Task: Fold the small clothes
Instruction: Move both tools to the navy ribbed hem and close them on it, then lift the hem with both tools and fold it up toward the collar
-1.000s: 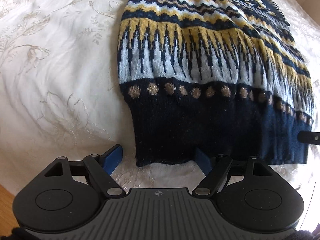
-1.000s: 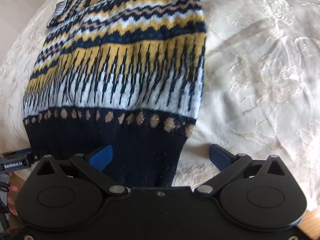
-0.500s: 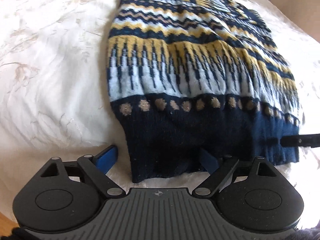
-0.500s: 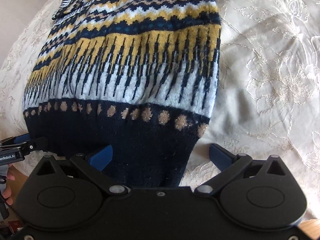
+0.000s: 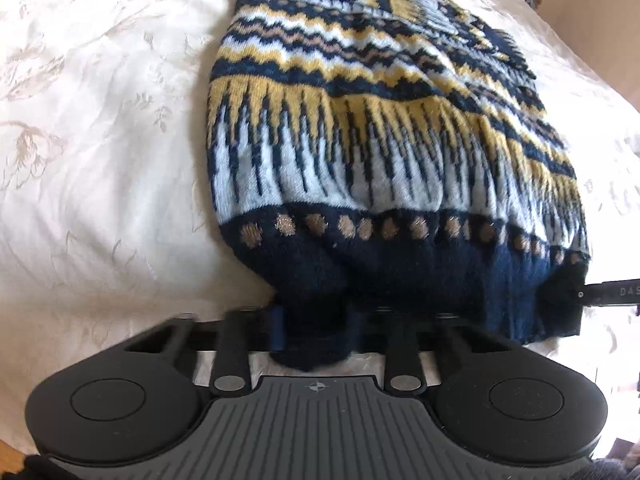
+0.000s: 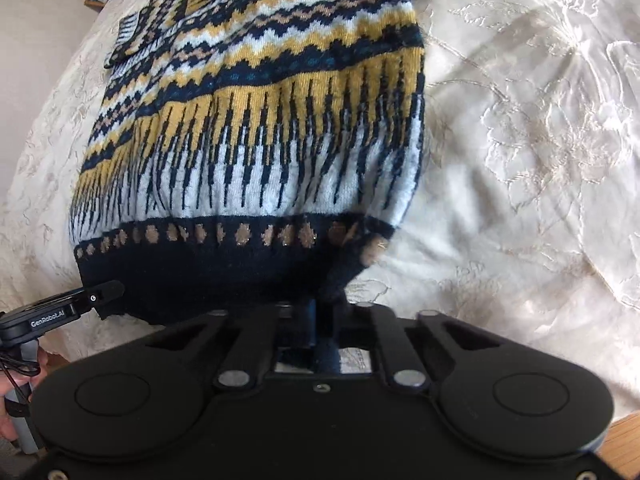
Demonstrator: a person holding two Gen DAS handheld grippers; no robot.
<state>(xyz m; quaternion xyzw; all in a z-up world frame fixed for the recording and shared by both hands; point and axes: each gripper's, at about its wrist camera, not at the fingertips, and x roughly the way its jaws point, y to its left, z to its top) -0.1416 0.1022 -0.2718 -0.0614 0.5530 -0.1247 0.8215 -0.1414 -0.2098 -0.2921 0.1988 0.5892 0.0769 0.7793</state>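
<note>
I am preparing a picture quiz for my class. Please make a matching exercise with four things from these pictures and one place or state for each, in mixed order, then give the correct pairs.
Things:
1. left tool
2. right tool
3. sweater
4. bedspread

Places or states:
a. cream, with embroidered flowers, under everything
b. shut on the sweater's hem at its right corner
c. lying flat, patterned in navy, yellow and white
d. shut on the sweater's hem at its left corner

Pairs: 1-d, 2-b, 3-c, 4-a
</note>
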